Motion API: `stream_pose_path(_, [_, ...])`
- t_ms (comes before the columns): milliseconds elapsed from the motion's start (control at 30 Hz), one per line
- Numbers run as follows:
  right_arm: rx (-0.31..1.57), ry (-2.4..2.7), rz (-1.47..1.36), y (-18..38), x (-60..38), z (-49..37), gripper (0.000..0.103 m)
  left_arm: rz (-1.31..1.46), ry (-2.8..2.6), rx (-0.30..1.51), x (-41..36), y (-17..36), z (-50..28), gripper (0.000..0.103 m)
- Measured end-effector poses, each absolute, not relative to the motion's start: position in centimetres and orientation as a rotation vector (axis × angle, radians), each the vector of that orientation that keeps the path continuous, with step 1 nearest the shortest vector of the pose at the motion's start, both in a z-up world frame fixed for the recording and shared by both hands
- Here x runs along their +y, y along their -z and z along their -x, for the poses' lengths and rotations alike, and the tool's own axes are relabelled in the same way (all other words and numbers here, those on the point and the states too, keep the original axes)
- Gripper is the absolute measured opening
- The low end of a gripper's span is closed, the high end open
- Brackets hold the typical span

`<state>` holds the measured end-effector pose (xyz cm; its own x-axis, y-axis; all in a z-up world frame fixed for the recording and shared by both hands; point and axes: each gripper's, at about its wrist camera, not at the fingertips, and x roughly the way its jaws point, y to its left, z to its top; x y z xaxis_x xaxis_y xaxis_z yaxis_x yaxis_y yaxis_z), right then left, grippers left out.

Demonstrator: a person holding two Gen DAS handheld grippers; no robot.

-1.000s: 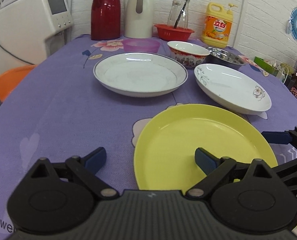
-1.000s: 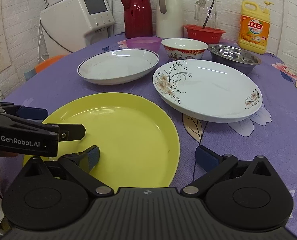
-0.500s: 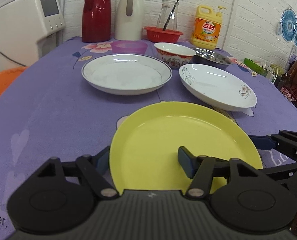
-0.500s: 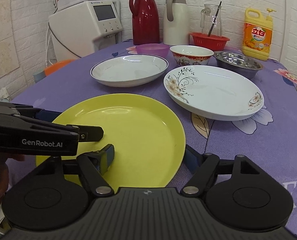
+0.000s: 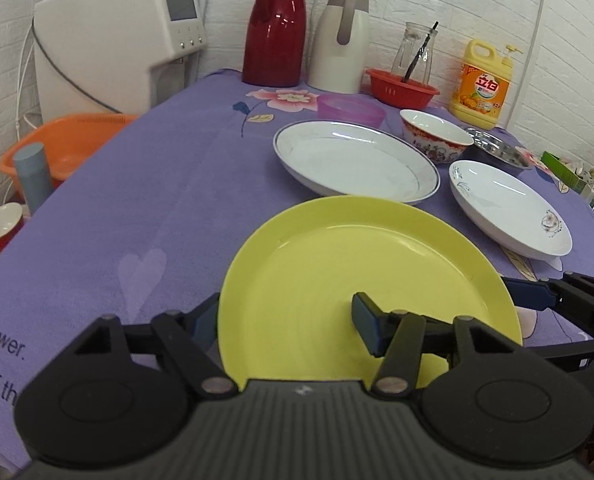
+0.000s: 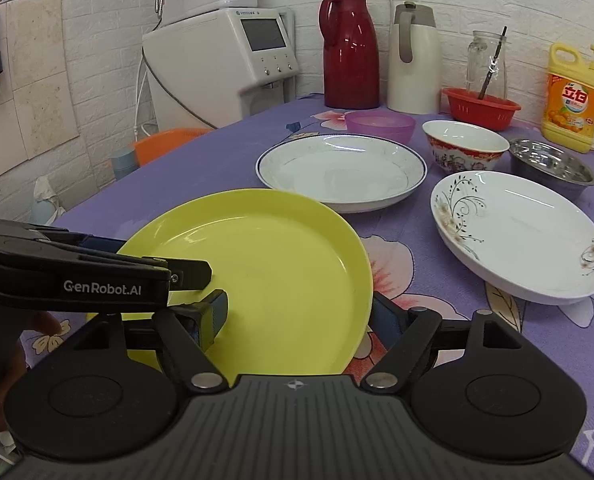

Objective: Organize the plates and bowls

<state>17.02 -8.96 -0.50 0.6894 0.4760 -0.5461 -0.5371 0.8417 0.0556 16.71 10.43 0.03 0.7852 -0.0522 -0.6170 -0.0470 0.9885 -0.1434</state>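
Partly, yellow plate (image 5: pixel 337 272) hides left hand-held gripper (image 5: pixel 285 322).

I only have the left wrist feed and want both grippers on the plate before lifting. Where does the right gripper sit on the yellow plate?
Observer: The right gripper straddles the right rim of the yellow plate, with one finger over the plate and the other outside it.
Operator: Is it clamped?
Observer: I cannot tell. The fingers show a gap, with the rim between them.
Operator: How does my left gripper look from that side?
Observer: The left gripper reaches in over the plate's left edge, and part of a hand shows below it.
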Motion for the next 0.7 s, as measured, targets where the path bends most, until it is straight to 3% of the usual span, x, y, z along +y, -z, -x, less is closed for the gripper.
stream_pose_path(100, [0.613, -0.55, 0.122, 1.1, -8.6, -17.8, 0.103, 0.143, 0.007, 0.668, 10.3, 0.6, -17.6, 0.059])
stream_pose_path(200, [0.626, -0.575, 0.113, 1.4, -9.0, -17.7, 0.103, 0.151, 0.047, 0.667, 10.5, 0.7, -17.9, 0.068])
stream_pose_path(367, [0.613, -0.604, -0.015, -0.9, -11.6, -18.4, 0.103, 0.221, 0.065, 0.603, 13.1, -1.4, -18.8, 0.069])
stream_pose_path(533, [0.483, -0.571, 0.059, -3.9, -11.2, -22.4, 0.103, 0.274, 0.011, 0.532, 15.3, -3.7, -22.5, 0.07])
stream_pose_path(700, [0.512, -0.561, 0.076, -3.4, -9.9, -29.2, 0.103, 0.329, -0.051, 0.567, 16.3, -3.3, -26.4, 0.07])
